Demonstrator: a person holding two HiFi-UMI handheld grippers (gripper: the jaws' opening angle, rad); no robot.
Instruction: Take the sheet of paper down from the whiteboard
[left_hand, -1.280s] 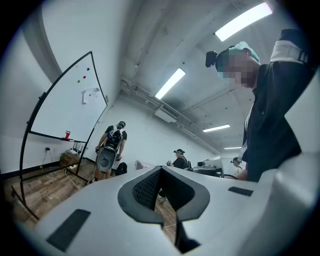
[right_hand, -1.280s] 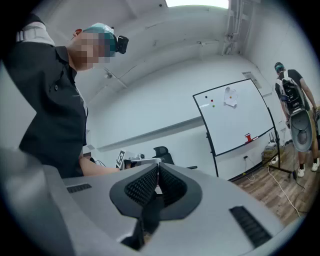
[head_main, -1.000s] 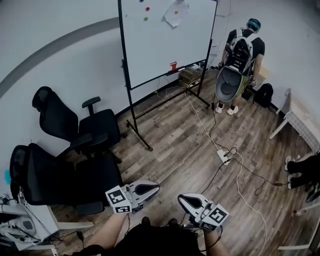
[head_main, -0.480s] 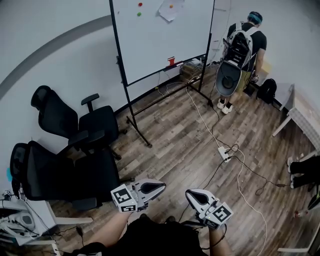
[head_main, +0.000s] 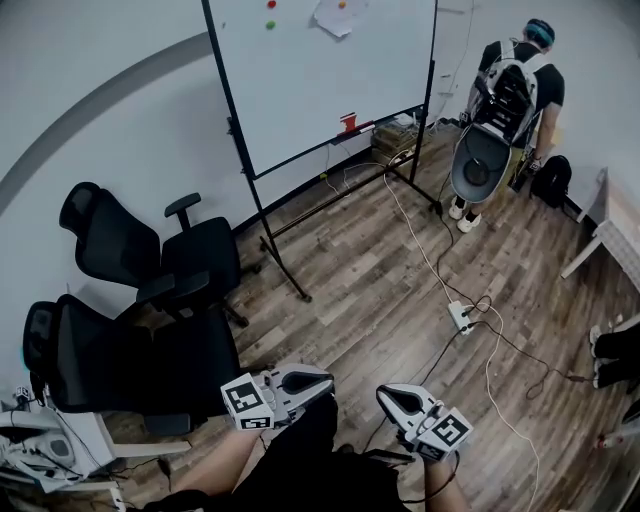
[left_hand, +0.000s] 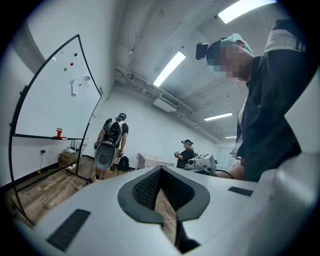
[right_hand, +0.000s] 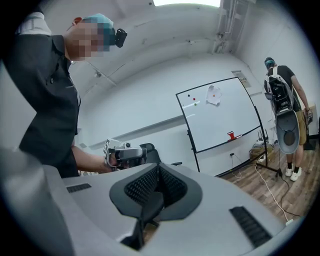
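Two grippers ride low in the head view, and neither carries anything. The left gripper (head_main: 318, 379) has its jaws pressed together on nothing, and the right gripper (head_main: 388, 397) shows the same in its own view, pads meeting on empty air. The sheet of paper (head_main: 333, 15) hangs crumpled high on the whiteboard (head_main: 320, 90) with an orange magnet (head_main: 342, 4) on it, well apart from both grippers across the wooden floor.

Compared with a second ago, the board stands larger and further left in the head view, and the paper sits closer to the frame's top edge. That suggests the person has walked toward it. The bystander with the backpack (head_main: 510, 100) near the board's right leg has shifted too.

For the task this reads as approach only. The paper is untouched, and the jaws will need to spread before either can pinch a corner. A cable (head_main: 430, 270) and power strip (head_main: 461, 316) lie on the floor along the way.
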